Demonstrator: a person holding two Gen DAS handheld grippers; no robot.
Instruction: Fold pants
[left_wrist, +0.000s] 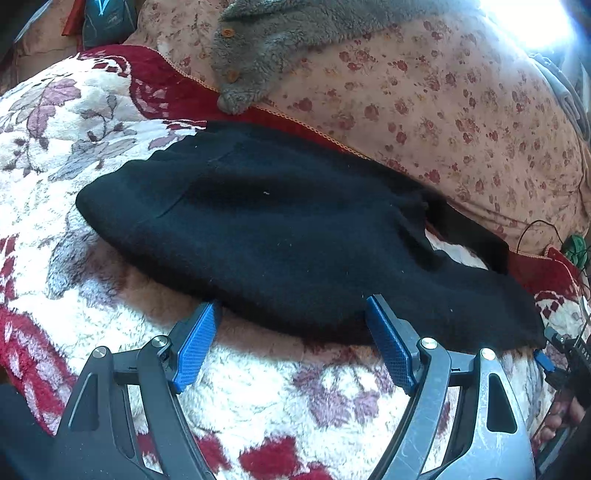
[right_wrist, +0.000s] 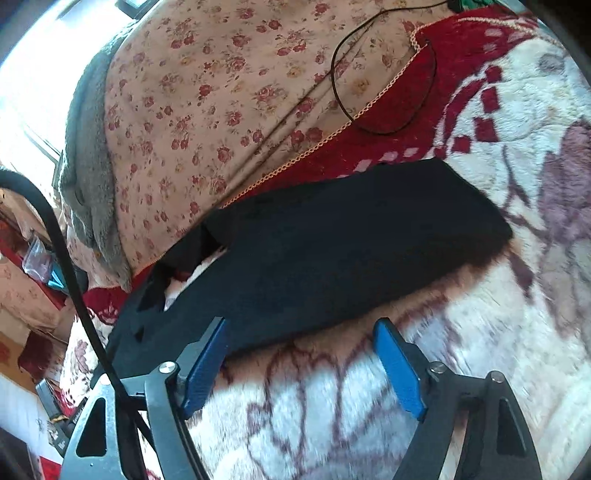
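Pants (left_wrist: 295, 229) black, flat, seemingly folded, on floral blanket (left_wrist: 258, 398); both jaws spread.

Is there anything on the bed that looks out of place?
A thin black cable lies looped across the floral quilt and the red blanket edge, beyond the black pants.

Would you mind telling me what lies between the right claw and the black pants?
Only bare fleece blanket: in the right wrist view the open right claw sits just short of the pants' near edge, with nothing else between.
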